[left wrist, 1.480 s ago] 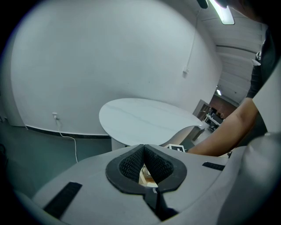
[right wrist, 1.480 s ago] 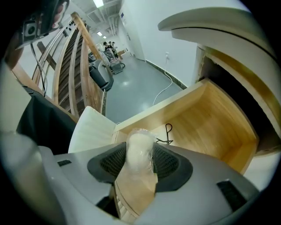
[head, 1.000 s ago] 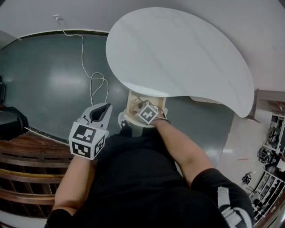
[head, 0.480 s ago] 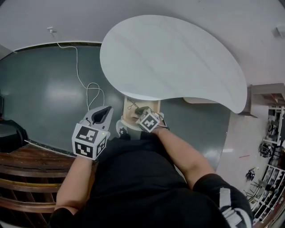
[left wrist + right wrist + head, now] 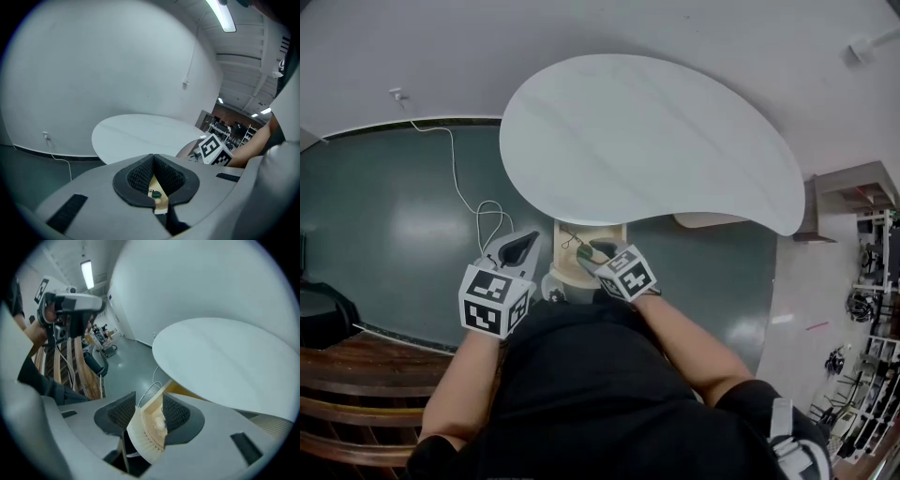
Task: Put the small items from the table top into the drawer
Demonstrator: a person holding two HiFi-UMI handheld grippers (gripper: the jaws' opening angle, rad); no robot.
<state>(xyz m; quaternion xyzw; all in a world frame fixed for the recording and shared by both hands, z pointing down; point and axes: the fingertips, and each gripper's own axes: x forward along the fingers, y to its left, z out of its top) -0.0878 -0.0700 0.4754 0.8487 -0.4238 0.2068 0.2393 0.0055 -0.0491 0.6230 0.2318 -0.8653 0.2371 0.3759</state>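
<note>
Right tool [image 5: 598,252] released, jaws just narrowing, empty, left tool [image 5: 521,246] clenched, white table [image 5: 647,141], green floor [image 5: 394,216]

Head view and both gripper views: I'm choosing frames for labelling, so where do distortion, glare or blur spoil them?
Head view: strong fisheye bows the wall line around the white table; soft glare on the dark floor. Right gripper view: the drawer looks washed out and soft; corners go black. Left gripper view: the ceiling lamp is blown out, corners black, room lines bent.
</note>
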